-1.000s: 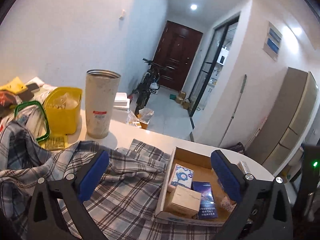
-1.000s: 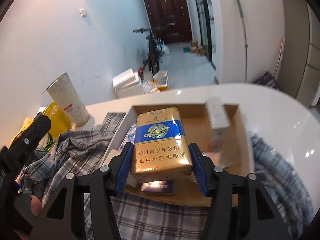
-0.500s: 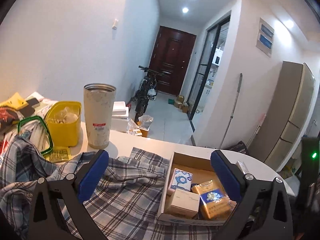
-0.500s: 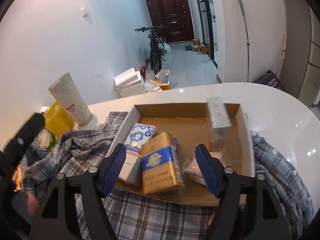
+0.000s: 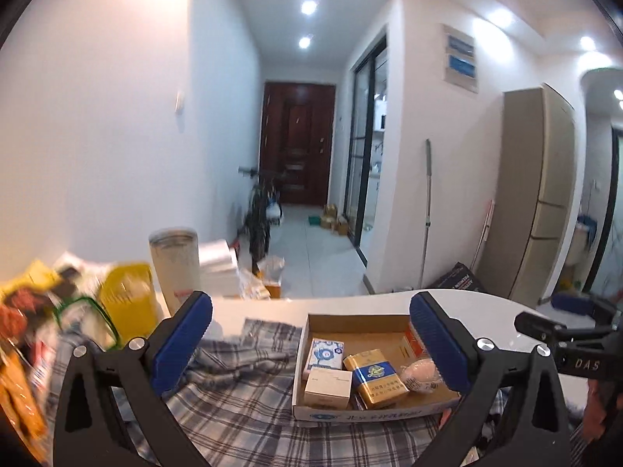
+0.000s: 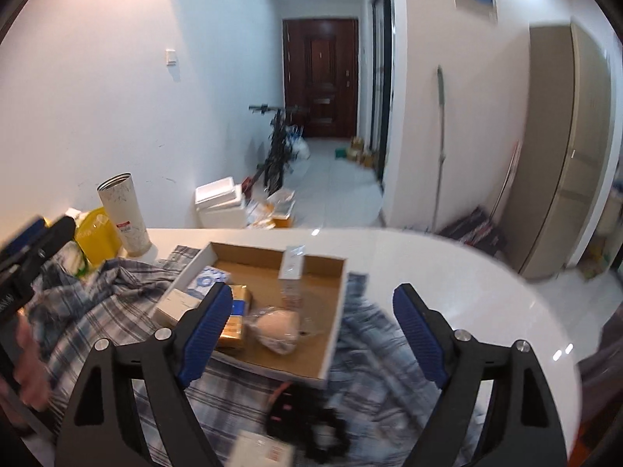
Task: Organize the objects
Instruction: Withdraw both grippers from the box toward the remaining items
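A shallow cardboard box [image 5: 350, 321] [image 6: 272, 364] lies on a plaid shirt [image 5: 233, 408] [image 6: 97, 311] on the white table. In it lie a gold and blue cigarette pack [image 5: 375, 383] [image 6: 235, 325], a white and blue patterned box [image 5: 325, 354], a plain white box [image 5: 327, 383] [image 6: 177, 303], a wrapped bun [image 5: 420, 375] [image 6: 276, 325] and a tall white carton [image 6: 293, 268]. My left gripper [image 5: 311, 346] is open and empty above the shirt and box. My right gripper [image 6: 311, 327] is open and empty, raised in front of the box.
A tall speckled tumbler [image 5: 175, 264] [image 6: 124, 214] and a yellow tub [image 5: 128, 299] [image 6: 95, 239] stand at the left with mixed clutter. A black cable bundle [image 6: 311, 424] and a white packet [image 6: 259, 451] lie on the shirt near me. The white table [image 6: 447, 272] curves off to the right.
My right gripper opened, left the gold cigarette pack lying in the cardboard box, and pulled back and up. My left gripper also rose and drew back, staying open.
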Demonstrator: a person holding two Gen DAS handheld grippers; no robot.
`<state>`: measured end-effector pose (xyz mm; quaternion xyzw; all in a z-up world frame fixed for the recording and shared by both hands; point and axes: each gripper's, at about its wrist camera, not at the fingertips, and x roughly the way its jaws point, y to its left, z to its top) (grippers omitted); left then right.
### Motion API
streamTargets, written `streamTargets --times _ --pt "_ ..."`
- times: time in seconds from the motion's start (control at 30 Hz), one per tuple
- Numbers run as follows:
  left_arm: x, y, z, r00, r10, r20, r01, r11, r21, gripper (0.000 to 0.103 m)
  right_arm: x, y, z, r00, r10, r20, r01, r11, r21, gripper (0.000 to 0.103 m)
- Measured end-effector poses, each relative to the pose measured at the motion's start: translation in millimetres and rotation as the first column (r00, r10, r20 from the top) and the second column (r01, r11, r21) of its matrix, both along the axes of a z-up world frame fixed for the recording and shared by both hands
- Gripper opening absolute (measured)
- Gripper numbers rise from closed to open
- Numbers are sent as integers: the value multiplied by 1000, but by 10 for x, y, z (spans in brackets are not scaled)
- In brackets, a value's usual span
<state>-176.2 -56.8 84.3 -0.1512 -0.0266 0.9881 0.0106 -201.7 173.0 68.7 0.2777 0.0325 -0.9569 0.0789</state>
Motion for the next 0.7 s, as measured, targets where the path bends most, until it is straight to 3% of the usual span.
streamTargets --times 0.33,0.5,0.6,0.7 --pt "541 203 145 999 -36 -23 38 996 81 103 402 151 84 998 33 -62 -37 997 -65 84" --pt "714 246 -45 998 -63 4 62 992 109 103 564 302 -88 997 63 -42 -70 981 -183 84" --pt "677 253 -206 999 -39 10 38 993 109 103 565 296 -226 997 42 -59 -50 989 -136 86" --pt "479 285 -420 996 -14 92 5 995 100 103 393 265 -398 996 89 5 -88 989 -122 86"
